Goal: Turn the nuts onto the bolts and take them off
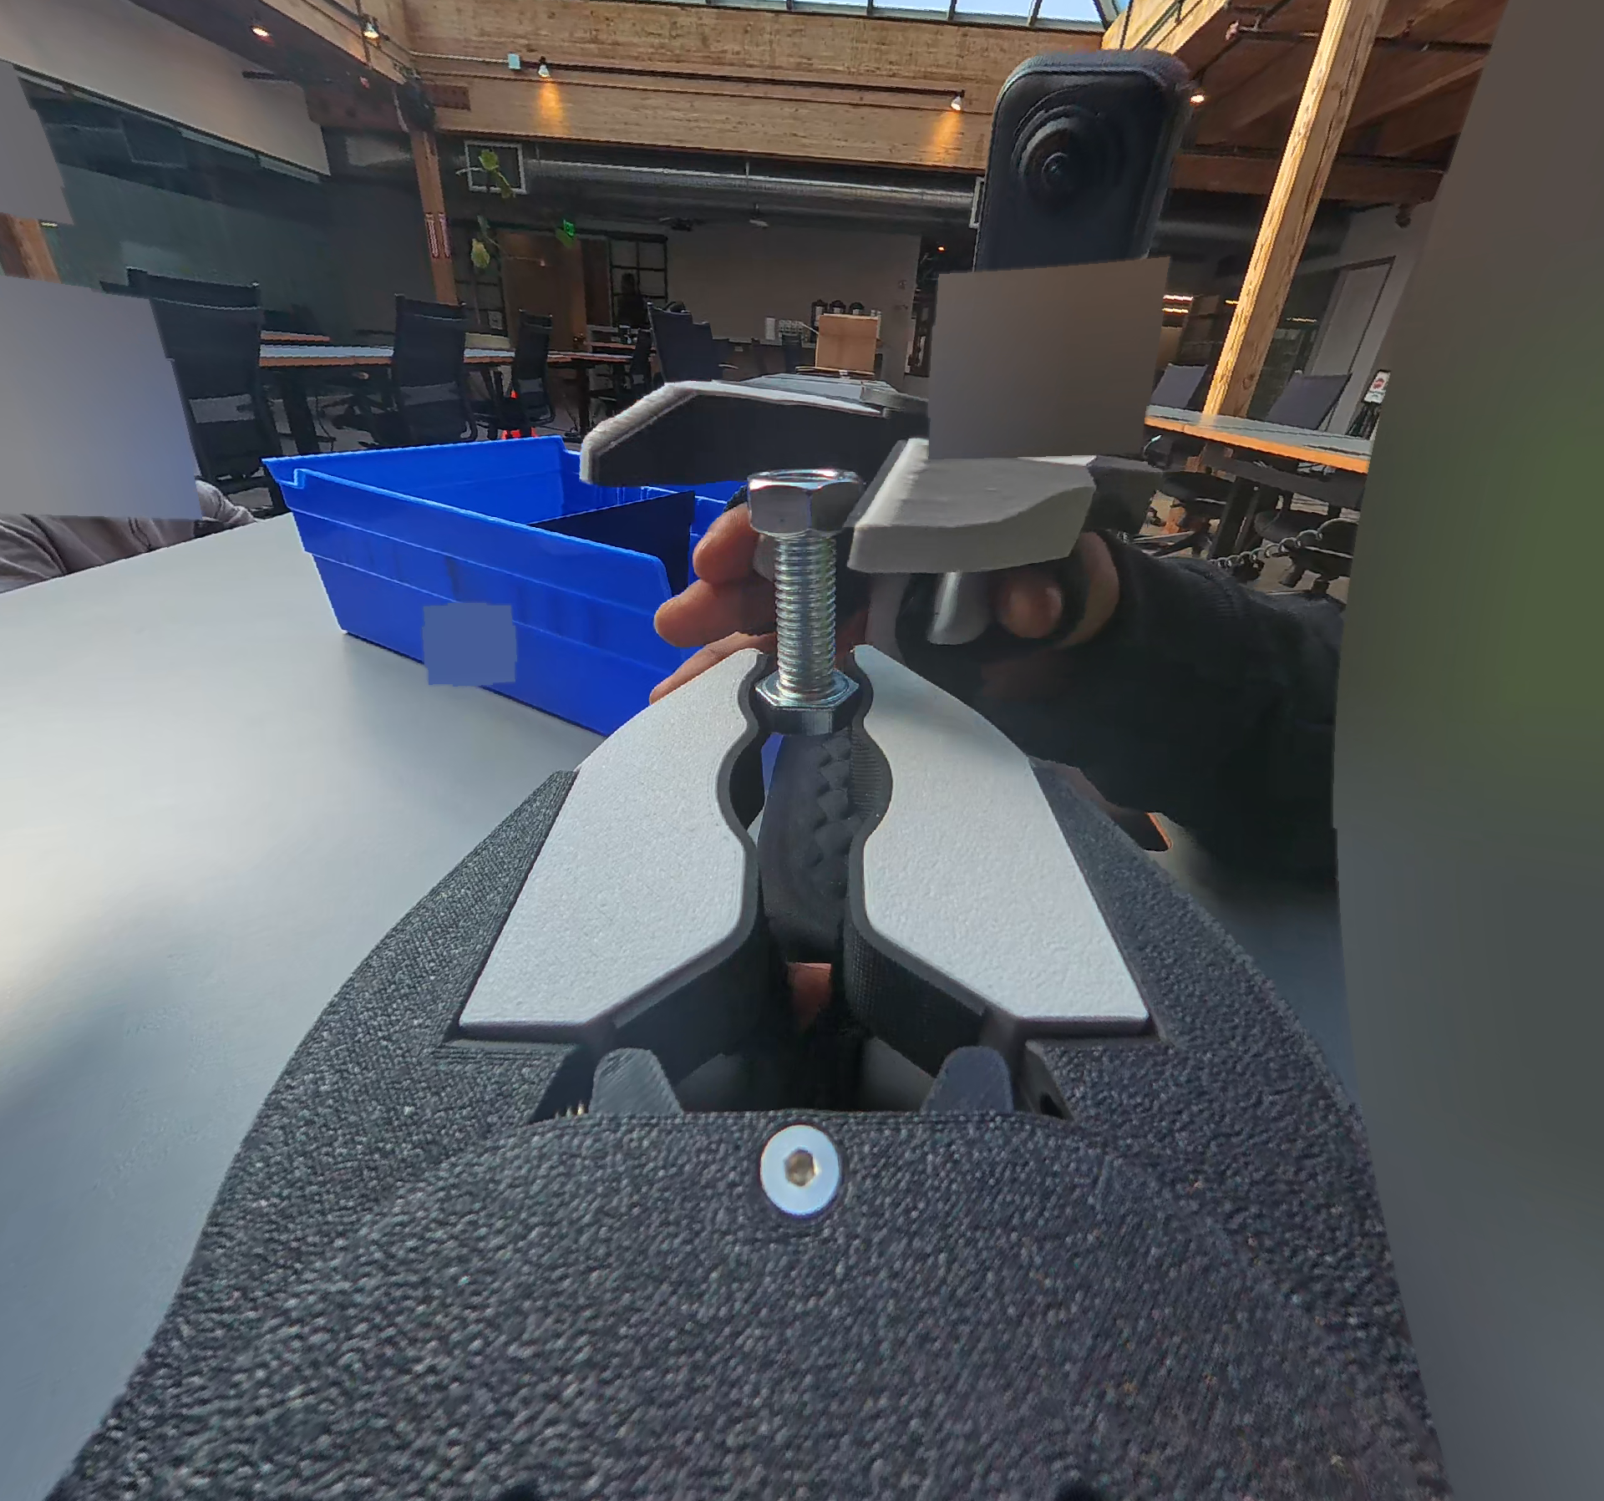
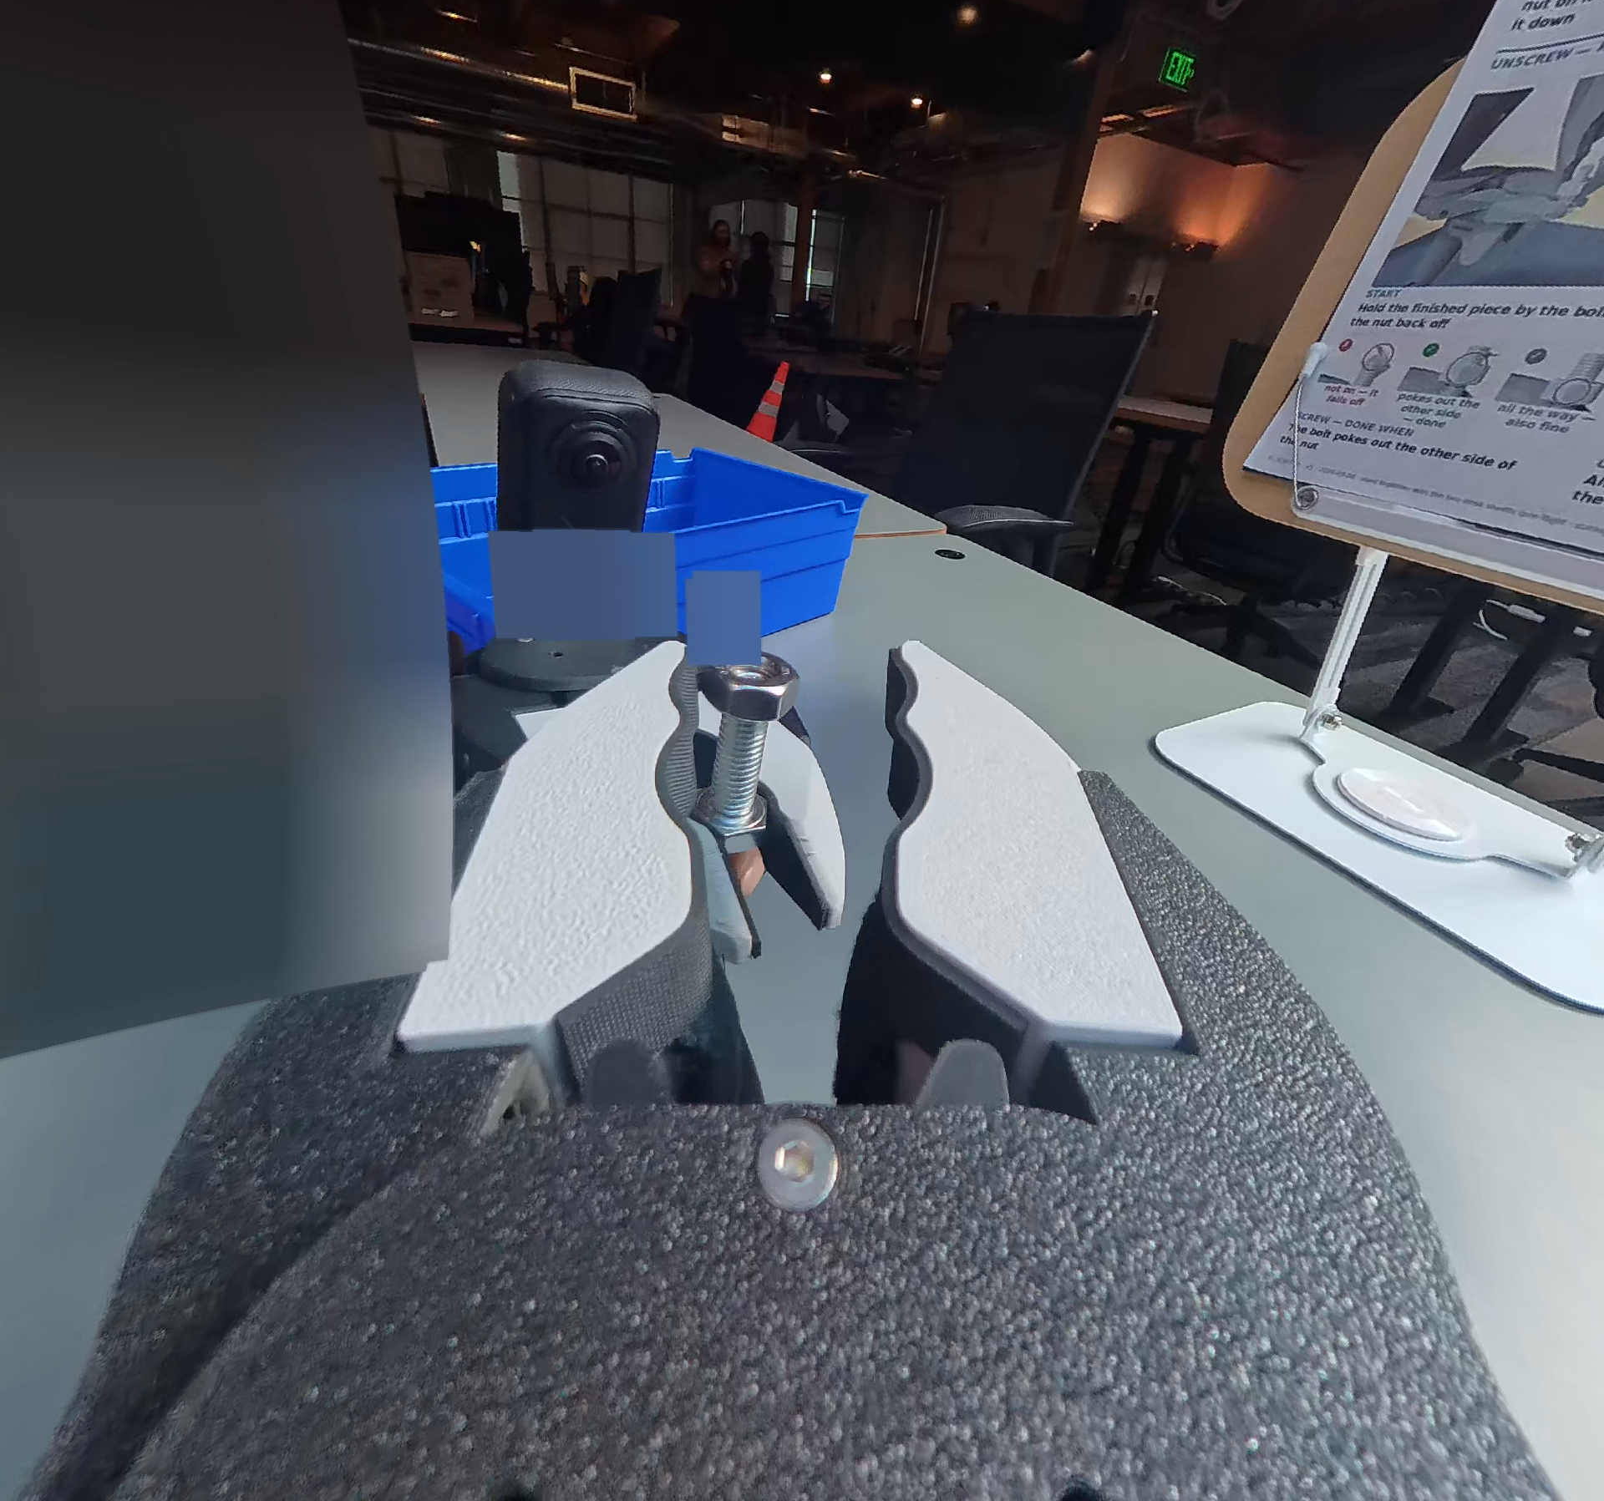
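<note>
A silver bolt (image 1: 805, 609) stands upright with its hex head (image 1: 803, 500) on top. A hex nut (image 1: 807, 697) sits low on its thread. My left gripper (image 1: 807, 674) is shut on the nut and holds the bolt above the grey table (image 1: 217, 765). My right gripper (image 1: 746, 479) is open, with one finger on each side of the bolt head. In the right wrist view the right gripper (image 2: 790, 661) is open. The bolt (image 2: 739, 756) stands close against its left finger (image 2: 590, 808). The nut (image 2: 733, 819) is held between the left gripper's fingertips (image 2: 781, 852).
A blue plastic bin (image 1: 486, 557) with a black divider stands on the table behind the grippers; it also shows in the right wrist view (image 2: 781, 539). An instruction sheet on a stand (image 2: 1432, 288) with a white base (image 2: 1302, 782) is at the right. Office chairs and an orange cone (image 2: 768, 405) are beyond the table. Across from one pair of fingers to the other is roughly 5 cm.
</note>
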Demonstrator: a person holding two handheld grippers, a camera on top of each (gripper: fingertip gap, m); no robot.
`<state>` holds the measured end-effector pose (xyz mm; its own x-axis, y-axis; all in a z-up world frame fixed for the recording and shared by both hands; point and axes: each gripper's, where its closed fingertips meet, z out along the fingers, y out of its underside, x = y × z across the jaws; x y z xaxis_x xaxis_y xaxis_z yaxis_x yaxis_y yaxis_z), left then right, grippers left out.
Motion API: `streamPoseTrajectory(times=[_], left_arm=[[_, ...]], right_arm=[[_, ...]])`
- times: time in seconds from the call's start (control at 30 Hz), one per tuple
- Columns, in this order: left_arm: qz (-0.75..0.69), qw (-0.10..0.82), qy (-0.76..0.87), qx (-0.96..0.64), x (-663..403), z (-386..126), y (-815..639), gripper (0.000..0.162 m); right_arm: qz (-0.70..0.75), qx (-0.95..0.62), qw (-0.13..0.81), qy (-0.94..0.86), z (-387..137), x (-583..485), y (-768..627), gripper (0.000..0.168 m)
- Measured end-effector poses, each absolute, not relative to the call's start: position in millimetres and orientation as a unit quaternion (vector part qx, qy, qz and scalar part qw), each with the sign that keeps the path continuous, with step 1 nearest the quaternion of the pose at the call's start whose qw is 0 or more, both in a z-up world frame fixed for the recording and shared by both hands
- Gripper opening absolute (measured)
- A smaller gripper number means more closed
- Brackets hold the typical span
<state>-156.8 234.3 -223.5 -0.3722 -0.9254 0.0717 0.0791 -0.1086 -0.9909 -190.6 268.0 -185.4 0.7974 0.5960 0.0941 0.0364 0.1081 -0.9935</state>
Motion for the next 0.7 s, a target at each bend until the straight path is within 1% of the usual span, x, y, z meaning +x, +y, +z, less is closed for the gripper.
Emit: streamPoseTrajectory(times=[0.33,0.4,0.47,0.57,0.7], left_arm=[[-0.632,0.397,0.536,-0.395,-156.9,-223.4,234.2,0.015],[-0.631,0.397,0.536,-0.395,-156.9,-223.5,234.2,0.015],[-0.631,0.397,0.536,-0.395,-157.0,-223.4,234.1,0.014],[-0.630,0.398,0.537,-0.395,-156.8,-223.7,233.8,0.015],[-0.632,0.398,0.535,-0.396,-157.0,-223.4,234.6,0.014]], right_arm=[[0.188,-0.638,0.708,-0.237,-185.1,-175.1,255.3,0.038],[0.185,-0.637,0.710,-0.237,-185.2,-172.9,254.2,0.034],[0.183,-0.637,0.711,-0.236,-185.2,-170.3,254.4,0.026],[0.183,-0.637,0.711,-0.236,-185.1,-167.9,254.6,0.021],[0.155,-0.656,0.676,-0.298,-183.1,-161.1,253.8,0.026]])
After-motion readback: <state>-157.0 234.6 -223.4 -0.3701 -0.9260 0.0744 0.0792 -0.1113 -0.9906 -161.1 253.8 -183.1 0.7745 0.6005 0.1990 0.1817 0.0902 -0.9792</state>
